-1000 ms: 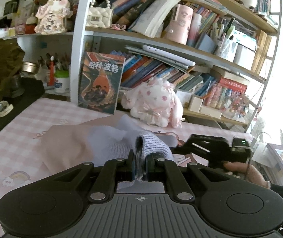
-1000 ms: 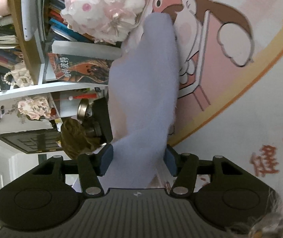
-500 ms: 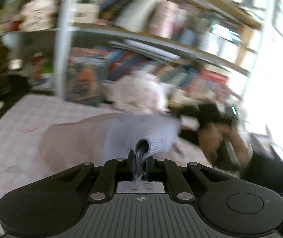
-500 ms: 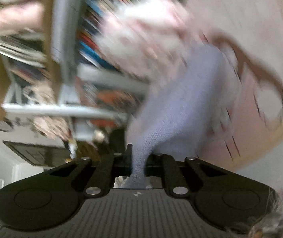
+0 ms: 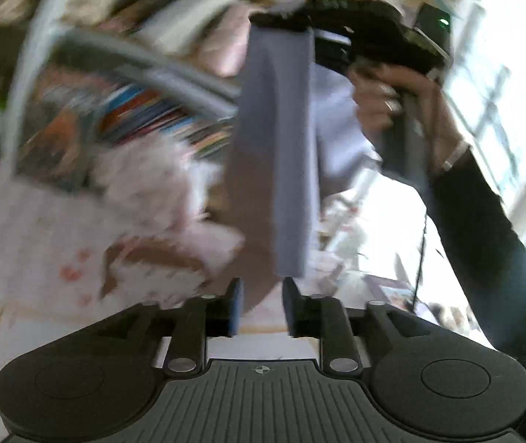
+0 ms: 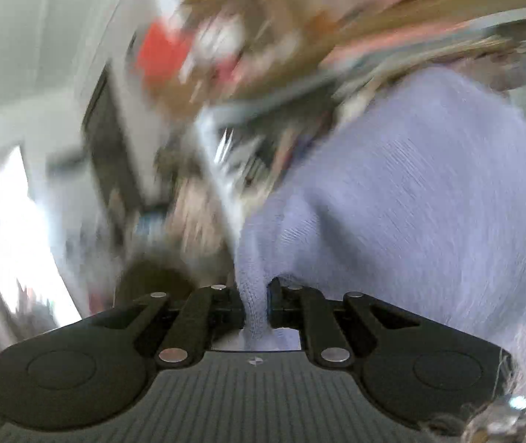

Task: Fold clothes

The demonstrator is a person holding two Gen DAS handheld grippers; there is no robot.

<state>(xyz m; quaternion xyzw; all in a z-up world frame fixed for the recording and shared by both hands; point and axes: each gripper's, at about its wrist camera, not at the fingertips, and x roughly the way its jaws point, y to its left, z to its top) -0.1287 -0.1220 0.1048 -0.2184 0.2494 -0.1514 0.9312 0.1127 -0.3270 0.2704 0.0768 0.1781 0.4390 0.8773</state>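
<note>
Aloft, the lilac knit garment [image 6: 429, 199] hangs from the right gripper [image 6: 257, 306].
Its jaws pinch one edge so the cloth drapes freely ahead of the left gripper [image 5: 259, 304], whose jaws stand spread, holding nothing, just below the dangling end.

Left gripper [image 5: 259, 304]: jaws parted, nothing between the pads. Right gripper [image 6: 257, 308]: jaws pinched tight on lilac knit [image 6: 429, 203], raised high. Right hand [image 5: 392, 88] wraps its handle; dark sleeve [image 5: 484, 221] trails down.
</note>
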